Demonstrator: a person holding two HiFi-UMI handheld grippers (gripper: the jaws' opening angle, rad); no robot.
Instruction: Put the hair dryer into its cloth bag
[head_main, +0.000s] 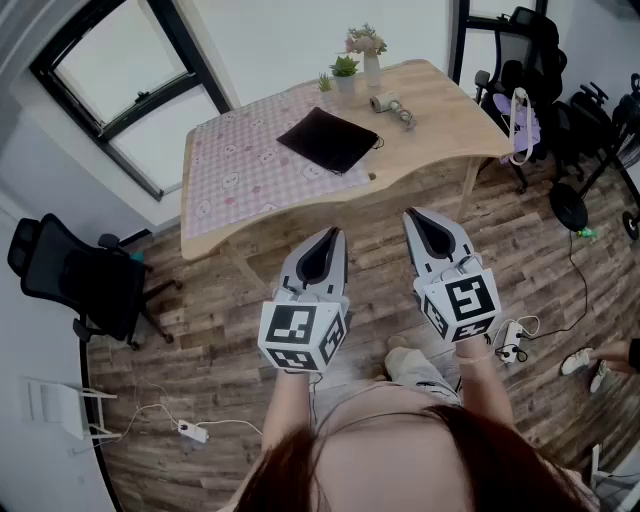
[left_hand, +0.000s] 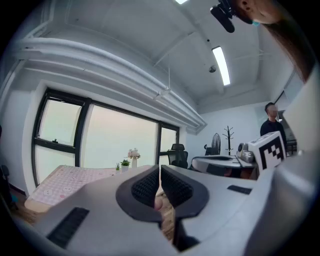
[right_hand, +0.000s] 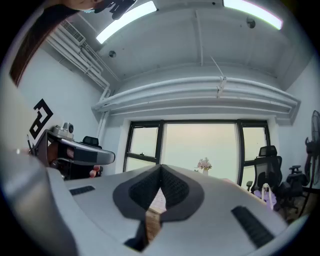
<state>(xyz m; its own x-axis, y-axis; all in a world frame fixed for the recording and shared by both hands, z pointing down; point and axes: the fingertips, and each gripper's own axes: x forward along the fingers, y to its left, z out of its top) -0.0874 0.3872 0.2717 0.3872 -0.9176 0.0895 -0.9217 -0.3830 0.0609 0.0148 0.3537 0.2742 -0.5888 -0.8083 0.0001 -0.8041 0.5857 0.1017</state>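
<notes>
The black cloth bag (head_main: 328, 140) lies flat on the wooden table (head_main: 450, 120), half on its pink patterned cloth (head_main: 235, 165). The small grey hair dryer (head_main: 390, 105) with its cord lies to the bag's right, near the potted plants. Both grippers are held level over the floor, well short of the table's near edge. My left gripper (head_main: 335, 232) (left_hand: 160, 172) is shut with nothing between its jaws. My right gripper (head_main: 412, 213) (right_hand: 160, 172) is also shut and empty. Each gripper view looks toward the window; neither shows the bag or the dryer.
A green plant (head_main: 345, 70) and a flower vase (head_main: 368, 45) stand at the table's far edge. A black office chair (head_main: 80, 280) is on the left, with more chairs (head_main: 520, 60) and wheeled gear (head_main: 570, 205) on the right. A power strip (head_main: 190, 430) and cables lie on the floor.
</notes>
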